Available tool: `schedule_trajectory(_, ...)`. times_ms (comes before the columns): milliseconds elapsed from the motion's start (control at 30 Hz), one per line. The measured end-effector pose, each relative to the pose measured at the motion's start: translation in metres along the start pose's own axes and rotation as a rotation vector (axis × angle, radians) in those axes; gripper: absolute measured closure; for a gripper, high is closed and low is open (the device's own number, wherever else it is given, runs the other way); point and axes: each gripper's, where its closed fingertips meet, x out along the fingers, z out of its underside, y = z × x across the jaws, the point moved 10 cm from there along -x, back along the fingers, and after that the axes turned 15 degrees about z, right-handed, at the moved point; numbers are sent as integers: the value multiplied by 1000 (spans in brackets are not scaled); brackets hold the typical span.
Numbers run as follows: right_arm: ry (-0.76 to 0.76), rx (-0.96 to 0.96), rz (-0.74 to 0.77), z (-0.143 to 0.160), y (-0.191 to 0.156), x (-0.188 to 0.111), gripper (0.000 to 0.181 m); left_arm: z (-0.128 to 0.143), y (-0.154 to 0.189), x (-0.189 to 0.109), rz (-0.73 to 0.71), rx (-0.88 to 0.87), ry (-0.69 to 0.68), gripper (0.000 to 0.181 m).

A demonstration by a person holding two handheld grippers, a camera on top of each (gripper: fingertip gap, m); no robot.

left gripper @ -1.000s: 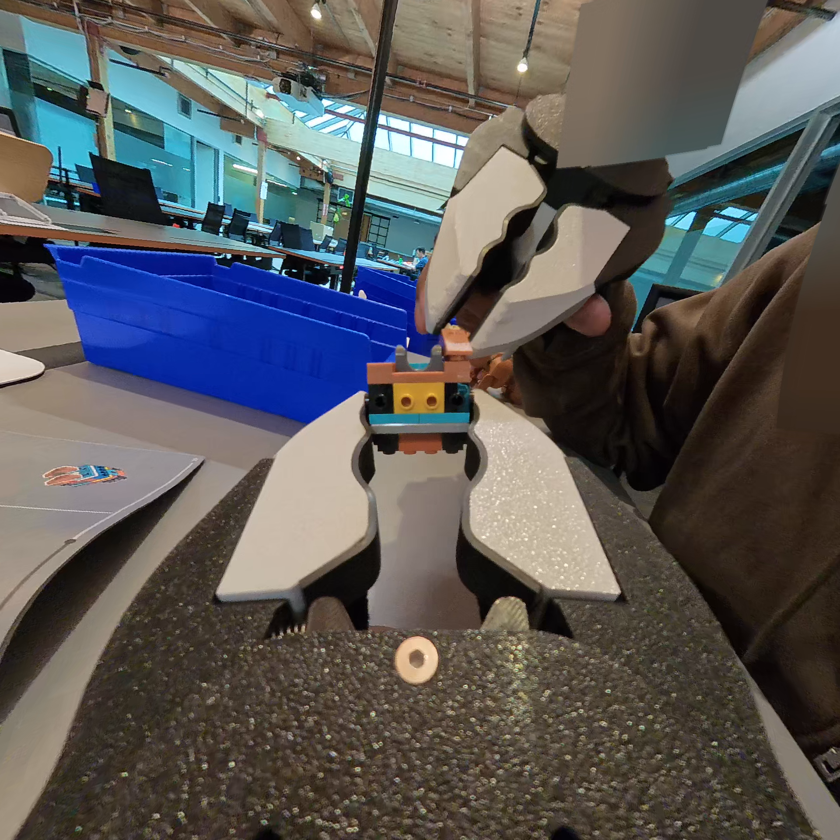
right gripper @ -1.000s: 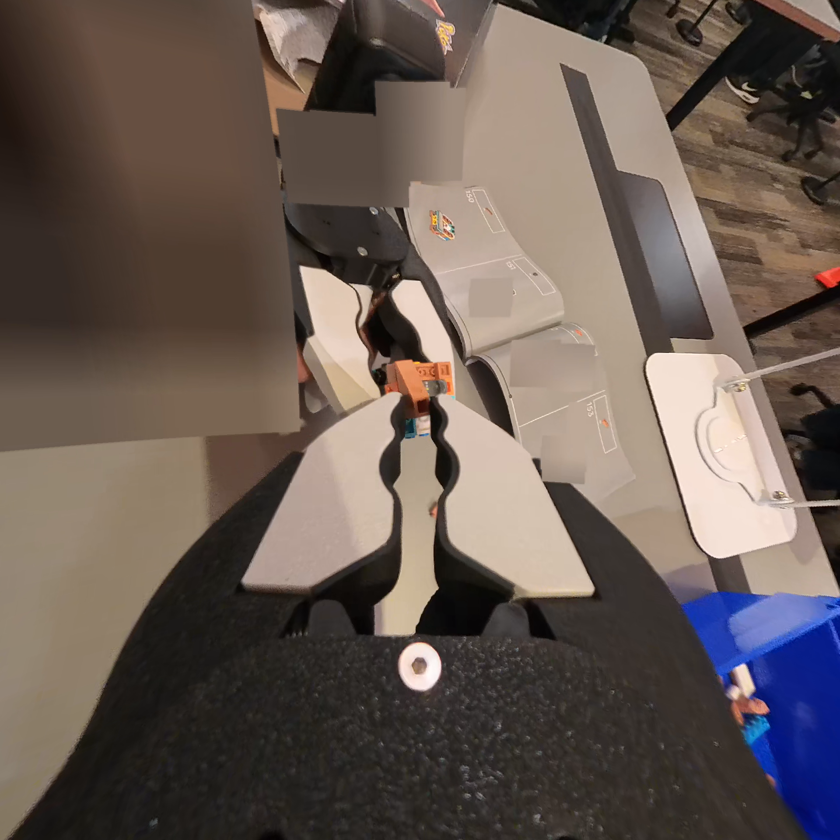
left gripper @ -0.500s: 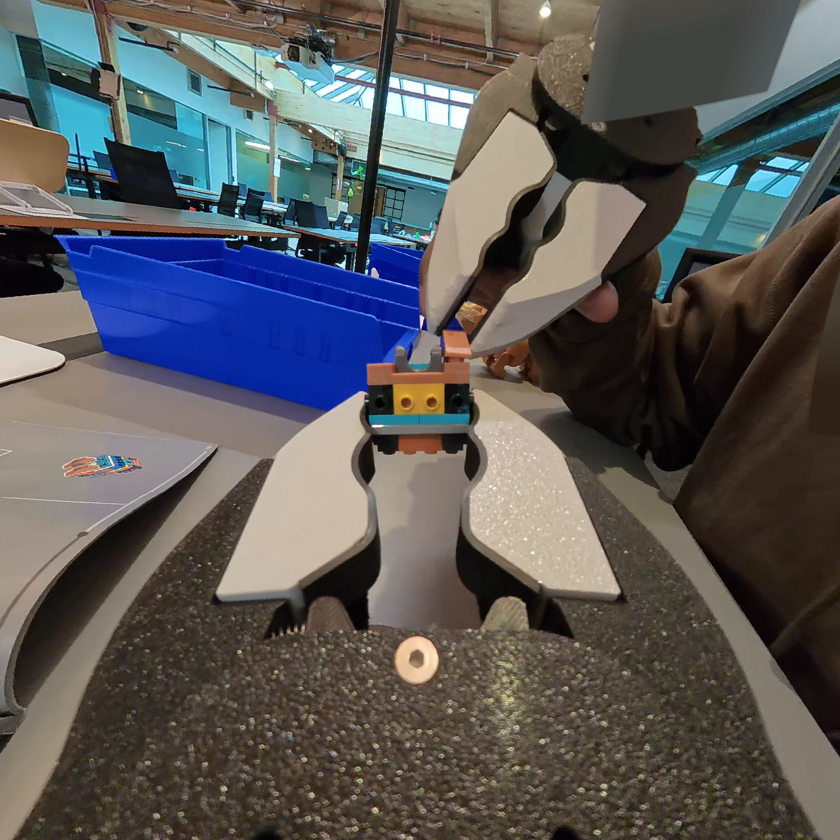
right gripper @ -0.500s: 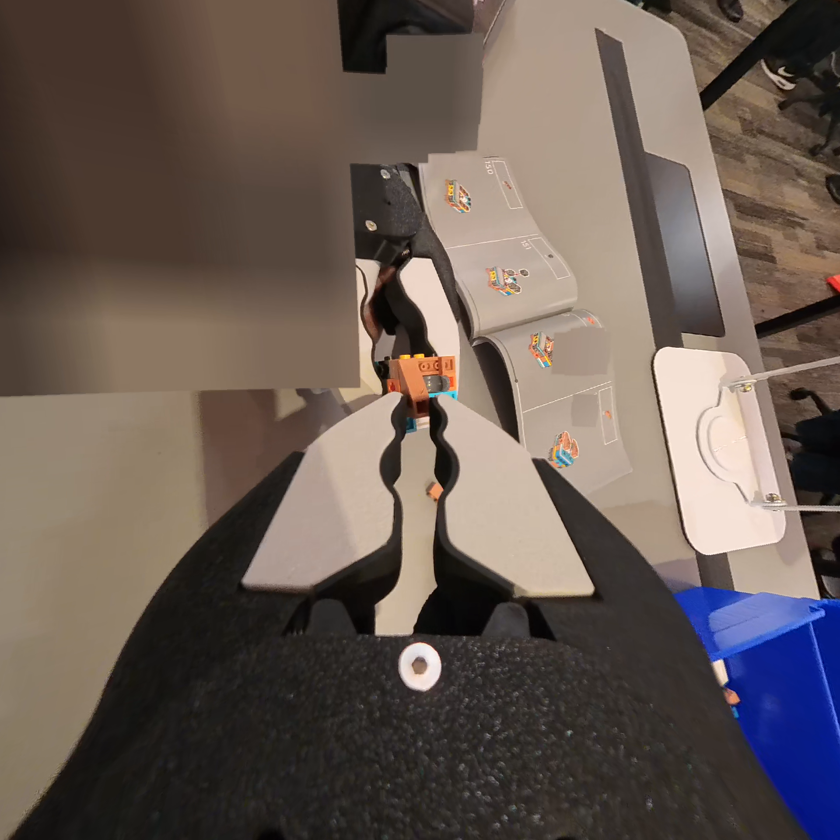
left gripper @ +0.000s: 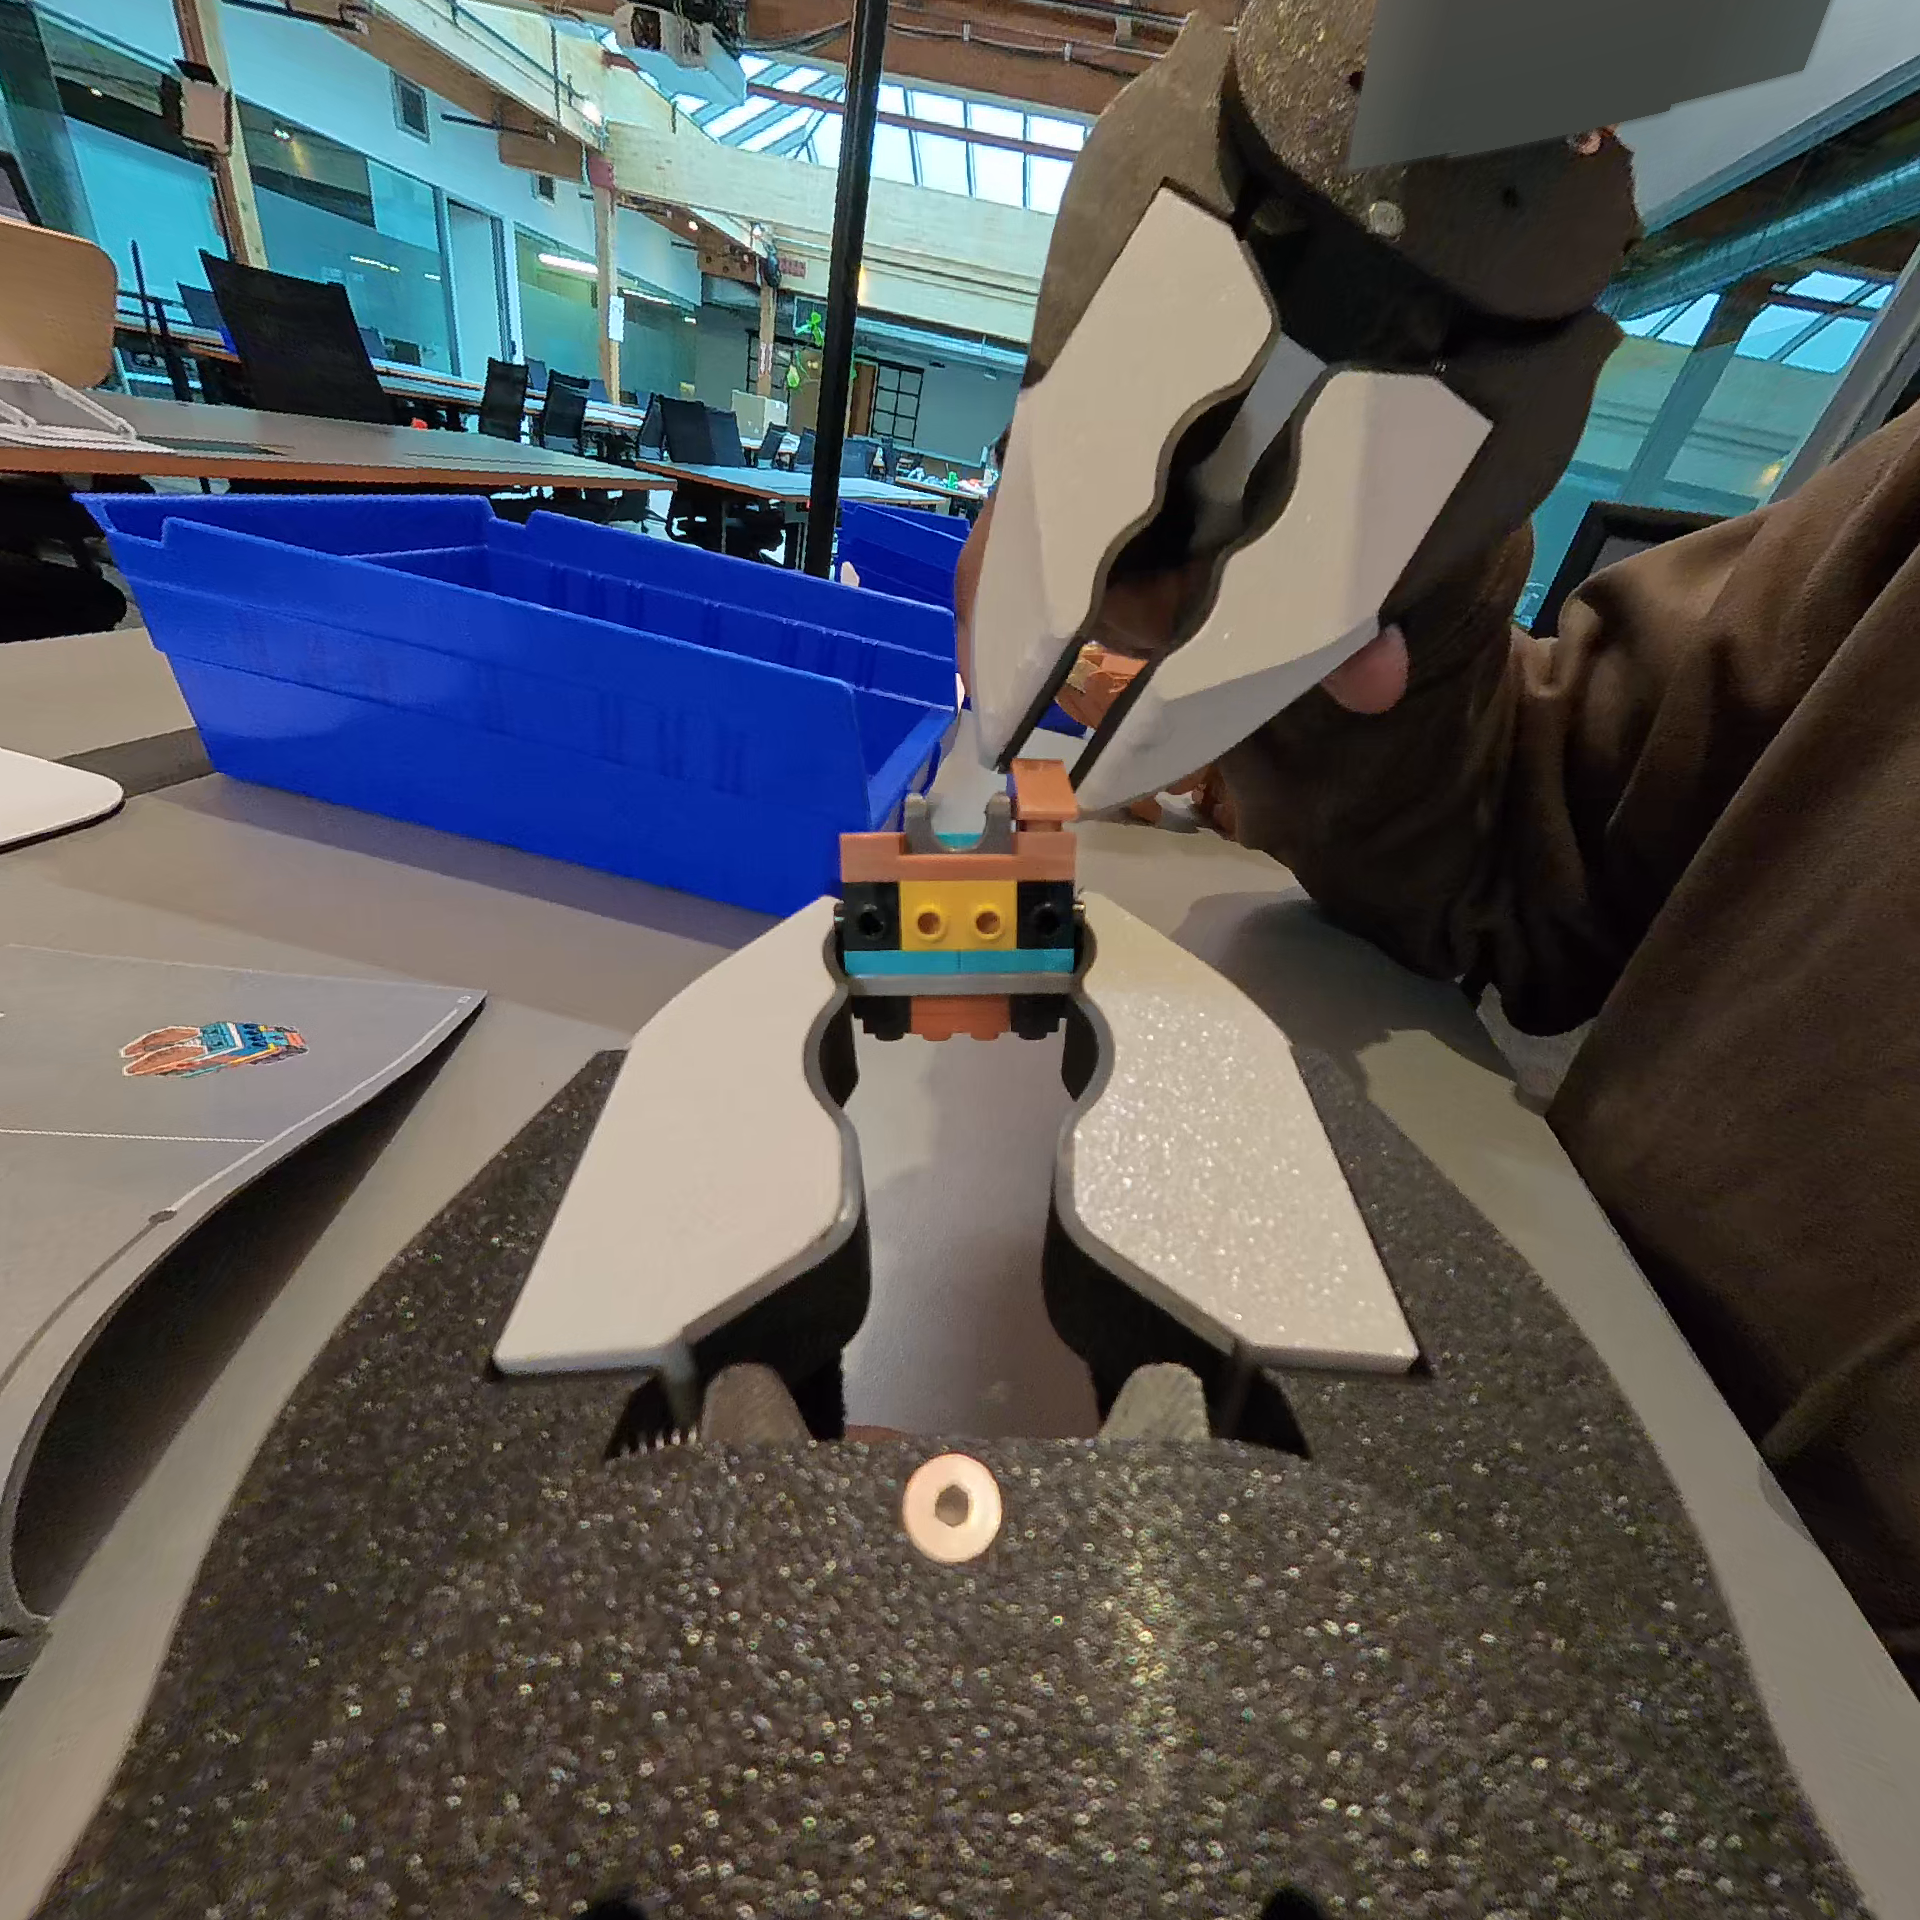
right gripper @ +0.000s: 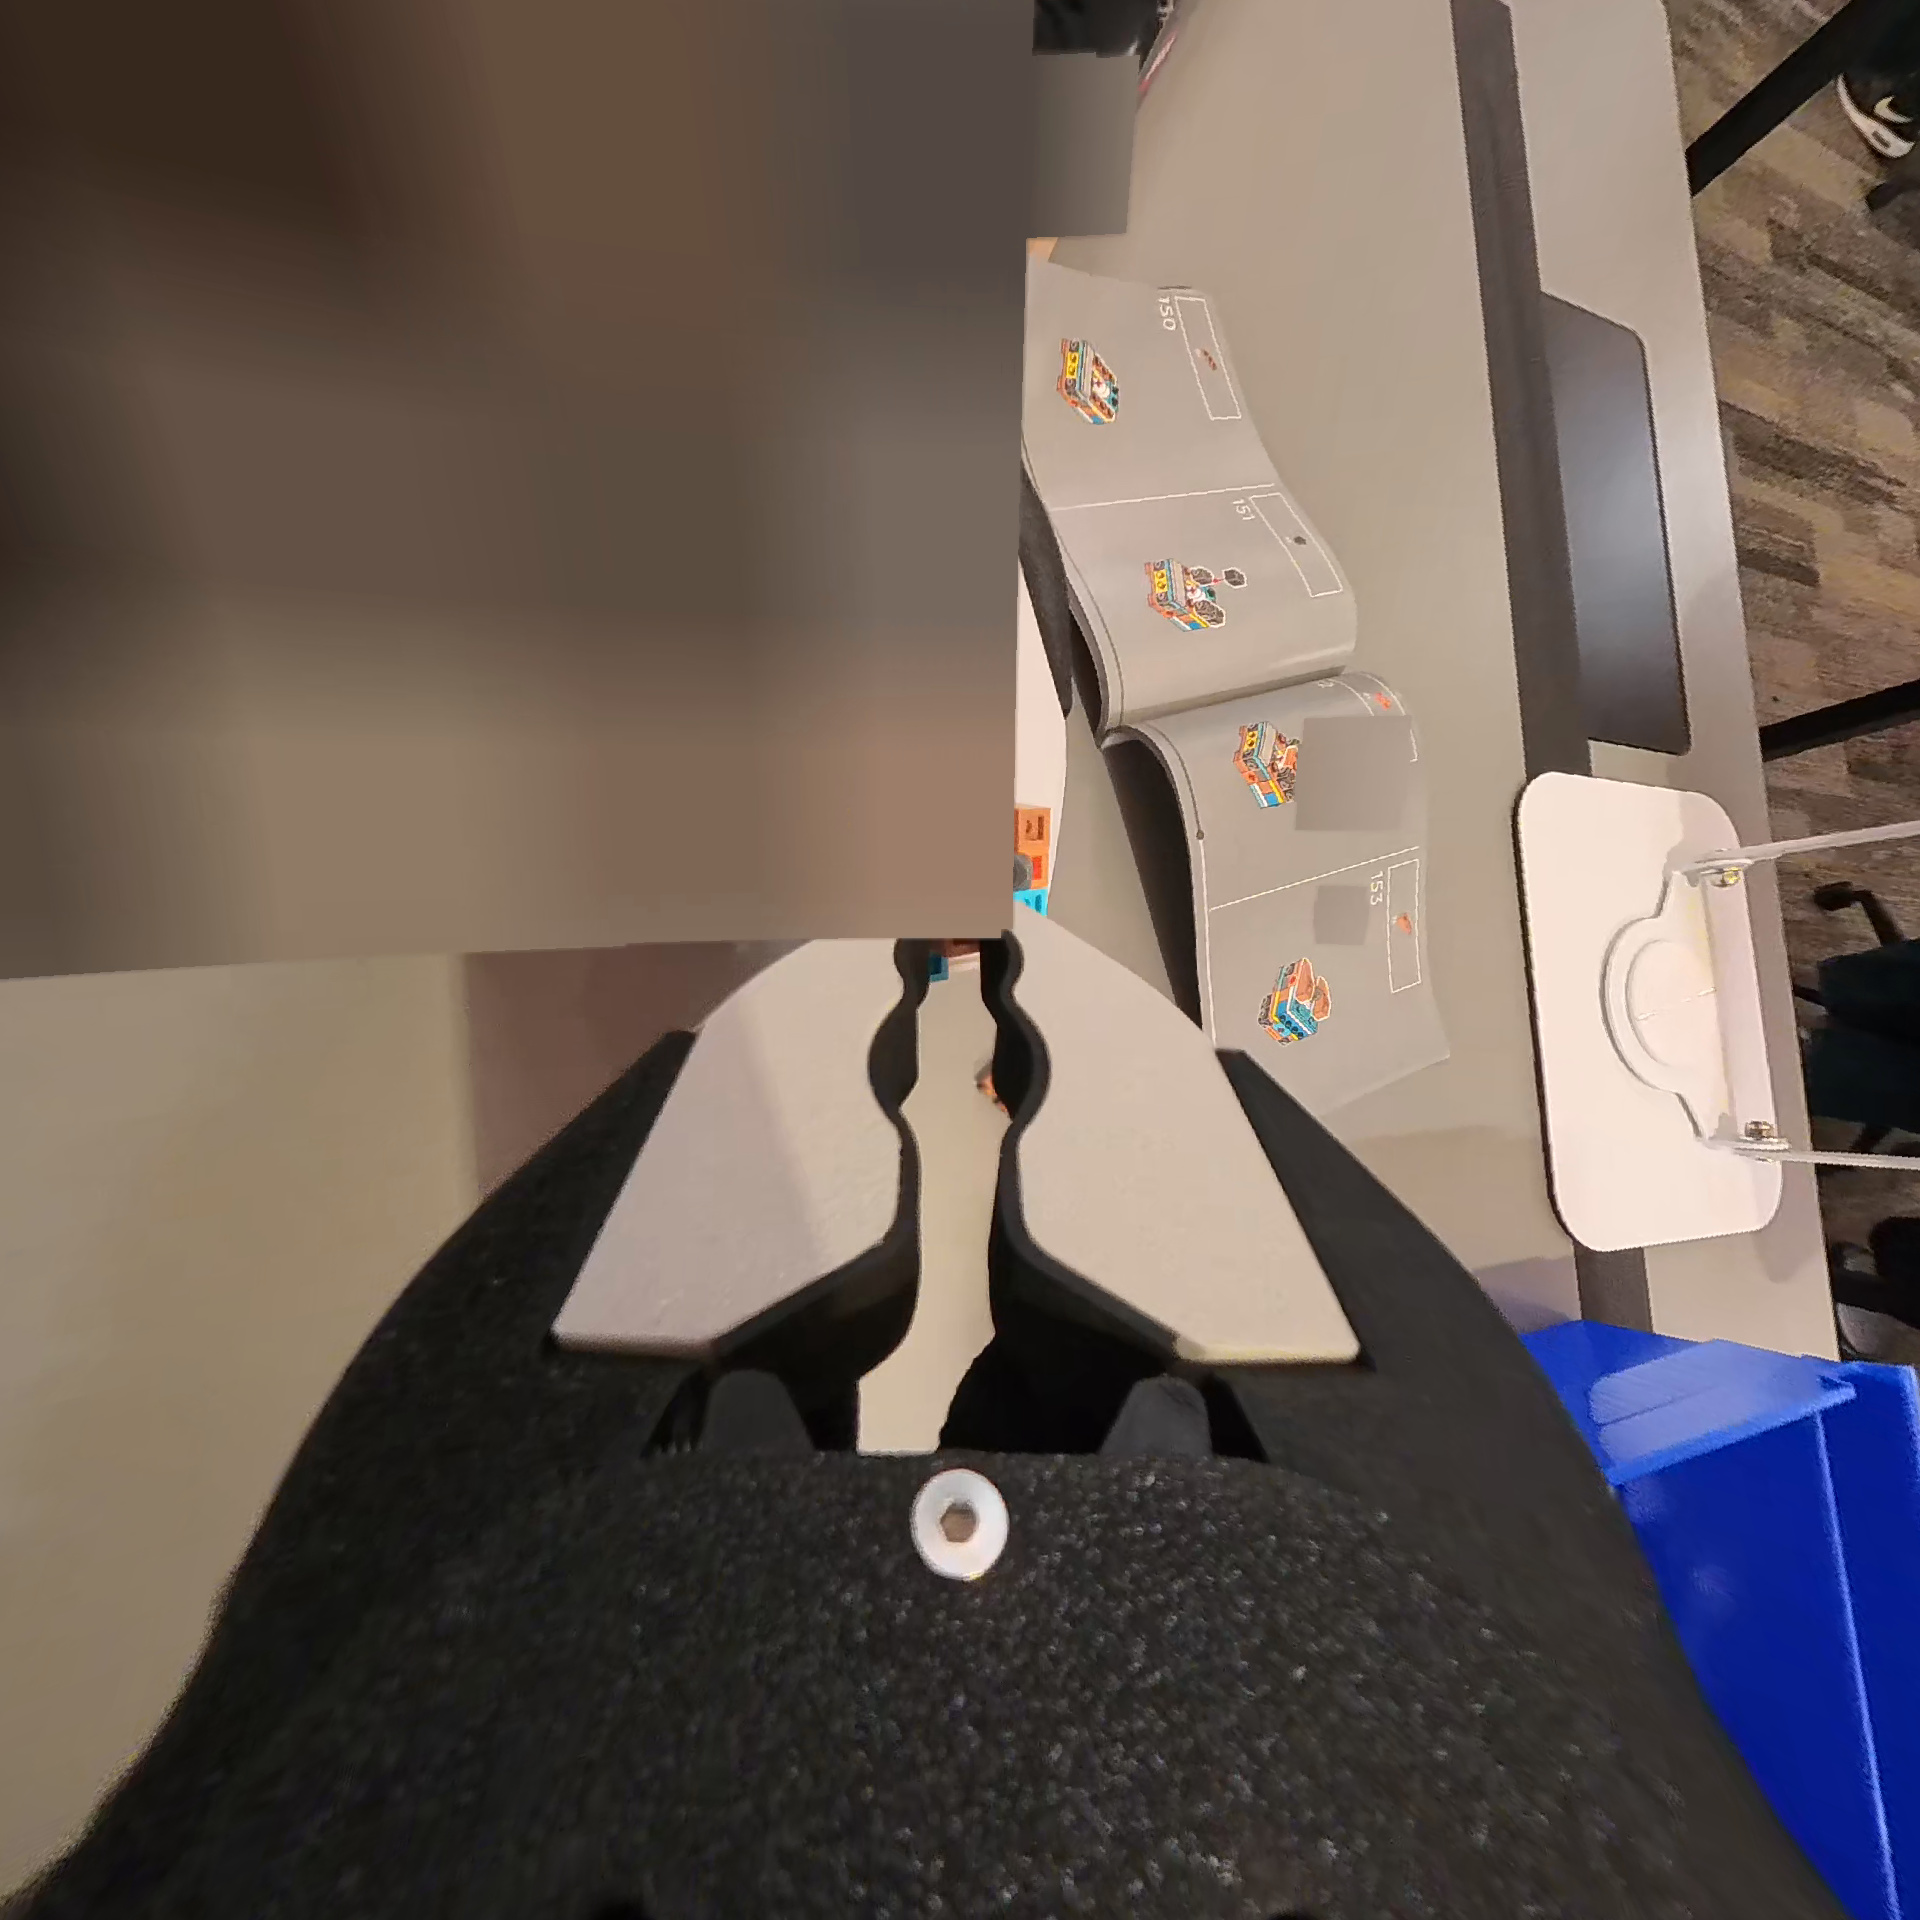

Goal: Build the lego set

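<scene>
The left gripper [left gripper: 958, 961] is clamped on a small lego model [left gripper: 956, 925], its two grey fingers pressing the model's sides near the tips; the model is held clear above the grey table [left gripper: 436, 904]. The model shows, from the top, a brown layer carrying a grey clip piece, a black band with a yellow two-stud brick at its centre, a teal strip, and brown and black pieces underneath. The right gripper [left gripper: 1039, 774] comes down from above, tips pointing at the model's top, where a small brown brick [left gripper: 1042, 795] stands at the right corner. Its jaws stand narrowly apart at the tips, just beside that brick; whether they actually touch or grip it cannot be told. In the right wrist view the same gripper [right gripper: 954, 961] shows a slim gap between its fingers, with most of the model hidden behind a blurred patch. A blue bin [left gripper: 499, 665] stands on the table behind the model, and an open instruction booklet [right gripper: 1247, 665] lies to the left gripper's left. A white flat stand [right gripper: 1631, 997] rests at the table's edge beyond the booklet. A brown sleeve [left gripper: 1714, 831] covers the arm holding the right gripper.
</scene>
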Motion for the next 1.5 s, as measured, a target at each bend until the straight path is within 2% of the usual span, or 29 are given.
schedule_trajectory(567,-15,-5,-37,3,2,2,172,1,0,2,-12,-4,-35,145)
schedule_trajectory(1100,-27,-35,-10,3,-2,3,172,1,-1,3,-16,-13,-43,146)
schedule_trajectory(1500,48,-4,-17,2,1,3,170,0,-1,-1,6,-14,11,145)
